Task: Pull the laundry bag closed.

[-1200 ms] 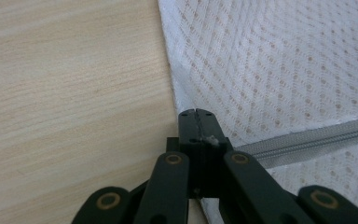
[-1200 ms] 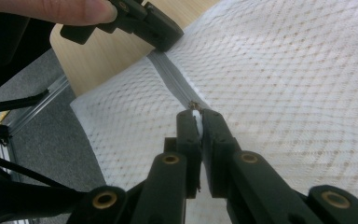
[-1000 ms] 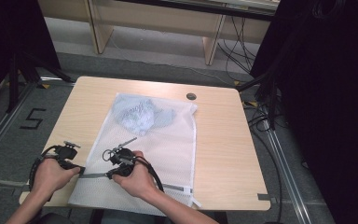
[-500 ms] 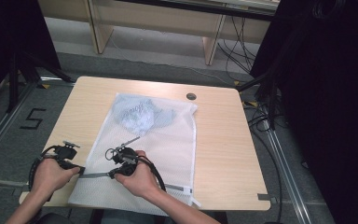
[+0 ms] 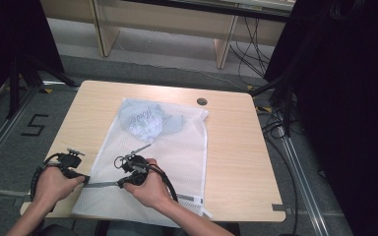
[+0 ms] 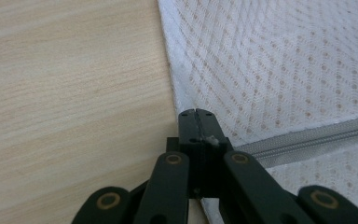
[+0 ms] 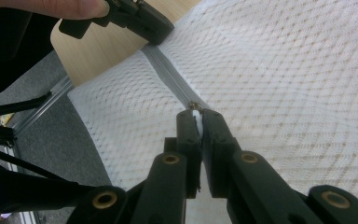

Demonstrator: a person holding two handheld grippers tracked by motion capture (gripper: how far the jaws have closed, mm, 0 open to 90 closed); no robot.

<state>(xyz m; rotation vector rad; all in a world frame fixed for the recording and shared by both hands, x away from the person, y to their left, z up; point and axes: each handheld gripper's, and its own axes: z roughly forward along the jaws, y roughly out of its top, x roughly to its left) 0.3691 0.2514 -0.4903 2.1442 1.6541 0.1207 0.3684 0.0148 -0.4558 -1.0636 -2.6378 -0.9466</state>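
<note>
A white mesh bag point(image 5: 167, 152) lies flat on the wooden table point(image 5: 236, 147), with a blue-grey garment point(image 5: 145, 120) inside its far end. A grey zipper point(image 5: 103, 184) runs across the bag near the front edge. At the bag's left edge my left gripper point(image 5: 84, 179) is shut on the zipper's end point(image 6: 214, 140), its tips point(image 6: 196, 114) pressed together. My right gripper point(image 5: 121, 183) is shut on the small zipper pull point(image 7: 193, 106), partway along the zipper point(image 7: 168, 70). The left gripper point(image 7: 140, 18) appears at the top of the right gripper view.
A dark round grommet point(image 5: 202, 102) sits in the table near its far edge. The bag's near end hangs over the front edge of the table. A floor mark "5" point(image 5: 33, 125) lies to the left. Black curtains and cables stand at the right.
</note>
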